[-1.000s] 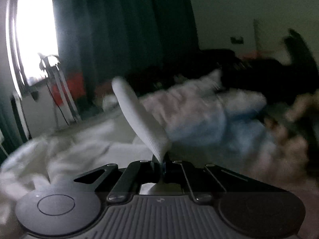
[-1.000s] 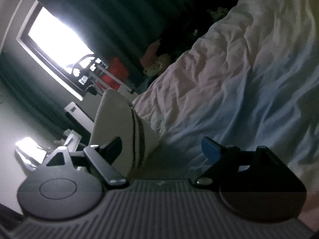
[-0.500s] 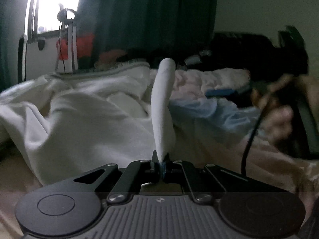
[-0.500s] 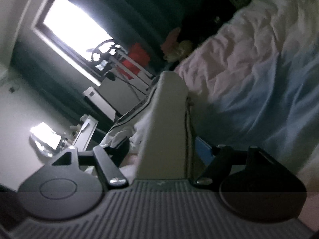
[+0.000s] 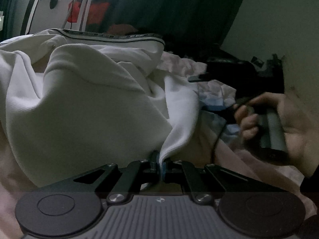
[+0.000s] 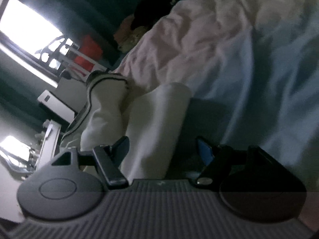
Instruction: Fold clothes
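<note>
Garment (image 5: 95,107) folds hide bedding (image 5: 217,83) behind left hand-held gripper (image 5: 160,164).

White garment (image 5: 95,103) lies on seemingly rumpled bed (image 6: 229,45).

Garment (image 5: 95,103) heaped on bed sheet (image 6: 249,63), window (image 6: 26,27) behind

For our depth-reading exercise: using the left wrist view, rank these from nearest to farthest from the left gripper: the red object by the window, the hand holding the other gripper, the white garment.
1. white garment: pinched in the left gripper.
2. hand: to the right, over the bedding.
3. red object: upper left, far across the room under the window.
</note>
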{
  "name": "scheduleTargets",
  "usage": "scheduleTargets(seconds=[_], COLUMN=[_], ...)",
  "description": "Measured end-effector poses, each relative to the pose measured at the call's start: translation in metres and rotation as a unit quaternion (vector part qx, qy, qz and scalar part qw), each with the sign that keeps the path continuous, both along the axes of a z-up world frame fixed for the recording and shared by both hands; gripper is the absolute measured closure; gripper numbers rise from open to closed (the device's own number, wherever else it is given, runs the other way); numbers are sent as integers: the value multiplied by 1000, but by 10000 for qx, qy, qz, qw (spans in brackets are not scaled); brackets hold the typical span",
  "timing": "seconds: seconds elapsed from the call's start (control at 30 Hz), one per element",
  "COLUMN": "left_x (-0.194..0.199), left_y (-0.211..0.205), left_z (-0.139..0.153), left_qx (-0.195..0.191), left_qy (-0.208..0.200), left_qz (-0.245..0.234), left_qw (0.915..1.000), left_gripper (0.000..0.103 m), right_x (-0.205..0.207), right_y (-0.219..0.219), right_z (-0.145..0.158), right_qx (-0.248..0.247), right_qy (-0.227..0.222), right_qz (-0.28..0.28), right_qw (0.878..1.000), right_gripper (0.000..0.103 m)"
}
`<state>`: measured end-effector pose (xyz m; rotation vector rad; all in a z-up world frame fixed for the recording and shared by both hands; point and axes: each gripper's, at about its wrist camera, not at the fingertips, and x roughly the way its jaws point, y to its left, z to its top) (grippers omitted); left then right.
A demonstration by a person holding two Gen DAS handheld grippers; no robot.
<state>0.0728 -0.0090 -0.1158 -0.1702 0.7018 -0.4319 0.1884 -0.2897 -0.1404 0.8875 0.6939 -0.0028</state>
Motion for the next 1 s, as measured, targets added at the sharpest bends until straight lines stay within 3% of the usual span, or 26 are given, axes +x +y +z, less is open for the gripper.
scheduleTargets(seconds=[0.1,0.17,0.23,0.3,0.33,0.4,0.5,0.57,0.67,0.77,0.9,1.0], left_x=[0,0,0,-1,-2,-6,-17,-25,-33,-43,-52,-47], left_y=[0,2,3,3,3,3,1,-2,0,8,38,82], left_z=[1,0,1,3,5,10,19,25,31,39,52,60], left_qx=[3,-36,-85,-108,-126,-238,-411,-499,-699,-856,-1089,-1439], left_qy=[-36,-52,-97,-196,-261,-425,-727,-859,-905,-920,-714,-324], left_qz=[-47,-45,-41,-56,-69,-138,-327,-468,-612,-668,-216,500], left_qw=[10000,10000,9999,9997,9996,9987,9960,9940,9915,9898,9913,9878], left_gripper=[100,100,99,99,99,98,77,56,44,37,32,19], right_x=[8,21,36,41,38,26,4,-12,-38,-63,-101,-127], right_y=[-7,-5,-3,-2,-4,-12,-27,-35,-51,-84,-131,-155], right_z=[-3,-11,-19,-22,-18,-3,23,41,57,58,66,59], right_qx=[334,421,412,366,401,496,699,666,469,950,852,703], right_qy=[-98,-34,93,55,-81,-440,-1091,-1341,-1546,-1670,-1958,-1988], right_qz=[-27,-18,-10,12,-31,-145,-368,-451,-792,-1409,-2229,-2681], right_qw=[9994,9991,9991,9993,9992,9977,9909,9877,9837,9712,9512,9400], right_gripper=[27,39,72,90,94,96,96,96,97,97,97,97])
